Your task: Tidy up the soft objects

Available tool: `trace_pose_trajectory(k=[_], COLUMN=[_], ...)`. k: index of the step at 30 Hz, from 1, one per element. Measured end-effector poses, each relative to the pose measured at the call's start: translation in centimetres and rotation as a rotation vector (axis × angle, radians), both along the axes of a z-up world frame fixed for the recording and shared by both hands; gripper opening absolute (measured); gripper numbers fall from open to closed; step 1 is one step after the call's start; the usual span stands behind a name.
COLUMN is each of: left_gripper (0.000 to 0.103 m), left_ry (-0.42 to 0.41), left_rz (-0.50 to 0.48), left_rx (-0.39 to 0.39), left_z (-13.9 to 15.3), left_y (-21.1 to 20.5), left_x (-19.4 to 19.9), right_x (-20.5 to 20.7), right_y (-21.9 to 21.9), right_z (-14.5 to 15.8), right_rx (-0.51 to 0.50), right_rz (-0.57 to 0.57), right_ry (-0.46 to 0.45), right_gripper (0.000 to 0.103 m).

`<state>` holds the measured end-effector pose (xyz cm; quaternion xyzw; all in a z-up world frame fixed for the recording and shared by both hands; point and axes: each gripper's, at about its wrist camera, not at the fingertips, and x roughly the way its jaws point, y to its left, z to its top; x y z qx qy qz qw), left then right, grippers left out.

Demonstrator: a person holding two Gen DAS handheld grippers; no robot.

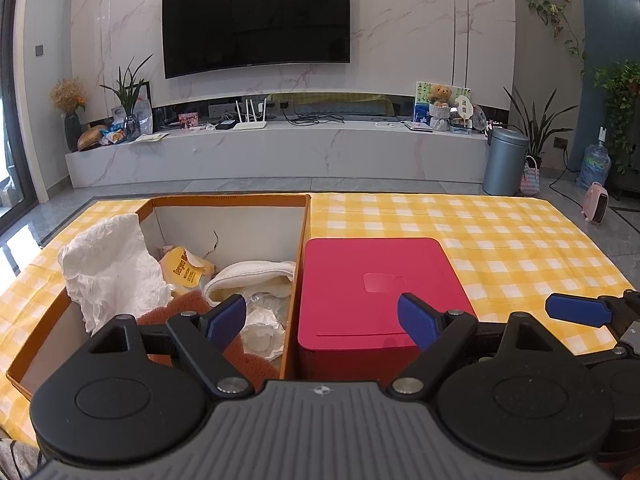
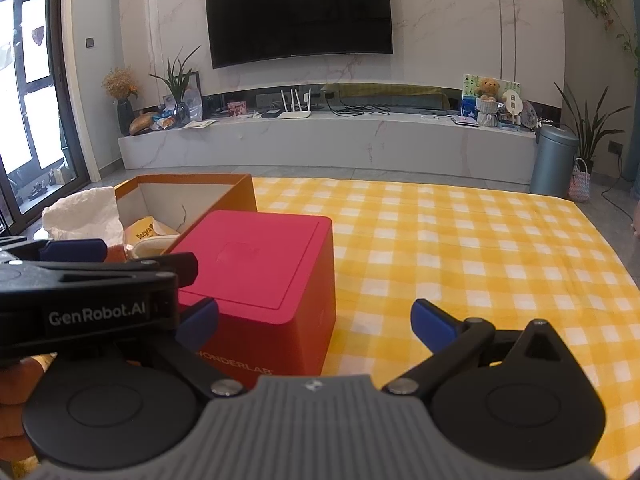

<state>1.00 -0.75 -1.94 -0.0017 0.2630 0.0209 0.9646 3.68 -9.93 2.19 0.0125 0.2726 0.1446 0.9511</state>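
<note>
An open orange box point(image 1: 302, 240) stands on the yellow checked table at the left; it also shows in the right wrist view point(image 2: 240, 192). Inside lie crumpled white paper point(image 1: 112, 264), a yellow pouch point(image 1: 184, 270), a white folded cloth point(image 1: 252, 276), a rust-coloured knit piece point(image 1: 188, 304) and a clear plastic bag point(image 1: 262, 328). A closed red box point(image 1: 376, 292) stands right beside it, also in the right wrist view point(image 2: 260, 268). My left gripper point(image 1: 322, 318) is open and empty above the seam between the boxes. My right gripper point(image 2: 316, 320) is open and empty by the red box's right side.
The yellow checked tablecloth point(image 2: 460, 264) stretches to the right of the boxes. The left gripper's body point(image 2: 92, 292) crosses the left of the right wrist view. Beyond the table are a marble TV bench point(image 1: 280, 152) and a grey bin point(image 1: 506, 160).
</note>
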Motion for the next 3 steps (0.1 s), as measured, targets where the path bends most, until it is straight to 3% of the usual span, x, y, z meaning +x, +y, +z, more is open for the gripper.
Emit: trace_pose_trajectory(k=[3], left_gripper=[0.1], left_ry=[-0.001], left_rz=[-0.001], left_rx=[-0.008], left_z=[0.09], left_y=[0.03], left_x=[-0.11], right_x=[0.0], right_y=[-0.13], right_z=[-0.03], right_rx=[0.018], right_rz=[0.006], right_ry=[0.005], right_gripper=[0.1])
